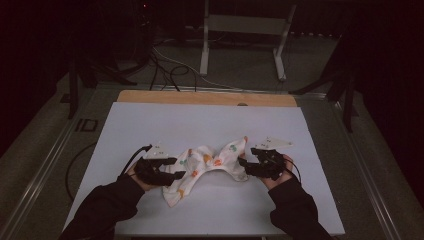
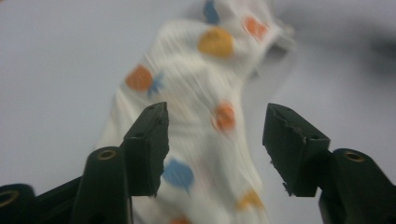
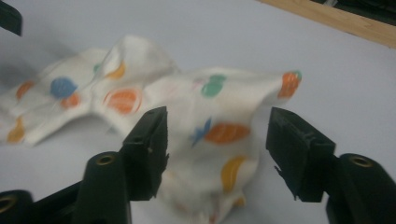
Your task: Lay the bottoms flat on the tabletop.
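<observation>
A small white cloth [image 1: 207,162] printed with orange, blue and green shapes lies crumpled on the white table top [image 1: 200,120]. My left gripper [image 1: 176,168] sits at the cloth's left end and my right gripper [image 1: 243,166] at its right end, each held in a hand with a dark sleeve. In the left gripper view the jaws of the left gripper [image 2: 215,140] stand apart, and the cloth [image 2: 196,84] runs between them without touching the pads. The right gripper [image 3: 217,140] is also open, with a raised fold of the cloth [image 3: 219,107] between its jaws, free of the pads.
A wooden strip [image 1: 205,97] borders the table's far edge. Beyond it, a white metal stand [image 1: 245,30] and loose cables [image 1: 165,70] are on the dark floor. Bare table surface surrounds the cloth on all sides.
</observation>
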Tool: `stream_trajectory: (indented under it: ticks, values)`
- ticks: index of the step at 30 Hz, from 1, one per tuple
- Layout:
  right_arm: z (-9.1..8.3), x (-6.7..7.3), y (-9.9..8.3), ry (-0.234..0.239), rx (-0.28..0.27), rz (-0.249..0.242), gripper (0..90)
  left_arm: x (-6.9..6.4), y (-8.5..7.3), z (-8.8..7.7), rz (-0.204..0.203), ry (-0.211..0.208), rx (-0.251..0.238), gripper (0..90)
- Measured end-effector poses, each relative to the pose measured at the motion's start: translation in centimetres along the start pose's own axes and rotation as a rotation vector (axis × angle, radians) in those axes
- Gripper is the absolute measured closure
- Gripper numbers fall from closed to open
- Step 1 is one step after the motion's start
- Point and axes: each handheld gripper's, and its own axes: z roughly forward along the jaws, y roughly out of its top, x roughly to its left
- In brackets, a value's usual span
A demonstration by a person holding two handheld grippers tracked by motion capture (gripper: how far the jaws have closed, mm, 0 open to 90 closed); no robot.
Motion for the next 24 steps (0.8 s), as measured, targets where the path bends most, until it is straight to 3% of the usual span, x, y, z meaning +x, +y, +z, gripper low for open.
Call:
stream_trajectory:
  ticks: [4, 7, 10, 15, 17, 18, 20, 22, 23, 24]
  values:
    - [1.9, -0.6, 0.5, -0.017, 0.017, 0.015, 36.5, 0.9, 1.9, 1.6, 0.002, 0.006, -0.004, 37.5]
    - [3.2, -1.0, 0.2, -0.033, 0.042, 0.025, 36.1, 1.6, 2.9, 3.0, -0.019, -0.005, -0.001, 34.0]
    - [4.2, -0.9, -0.4, -0.019, 0.065, 0.031, 37.5, 2.2, 3.3, 4.4, -0.035, -0.012, 0.005, 31.9]
    - [4.7, -1.1, -1.1, 0.018, 0.085, 0.044, 53.4, 3.1, 3.4, 6.9, -0.07, -0.038, 0.058, 33.8]
    - [4.8, -1.1, -1.2, 0.018, 0.091, 0.039, 53.4, 3.1, 3.4, 6.9, -0.07, -0.038, 0.058, 36.2]
    - [4.7, -1.0, -1.1, 0.019, 0.1, 0.026, 65.7, 3.5, 3.3, 7.6, -0.094, -0.048, 0.065, 43.2]
    - [4.7, -0.8, -1.0, 0.015, 0.106, 0.021, 73.3, 3.7, 3.2, 7.9, -0.107, -0.056, 0.062, 53.6]
    - [4.8, -0.8, -1.0, 0.018, 0.113, 0.018, 78.2, 3.7, 3.2, 7.9, -0.102, -0.047, 0.067, 65.4]
    - [4.7, -0.8, -1.0, 0.023, 0.117, 0.01, 78.2, 3.7, 3.2, 7.9, -0.102, -0.047, 0.067, 65.4]
    - [4.7, -0.6, -1.1, 0.022, 0.124, -0.001, 86.5, 3.6, 3.0, 8.1, -0.074, -0.06, 0.087, 75.1]
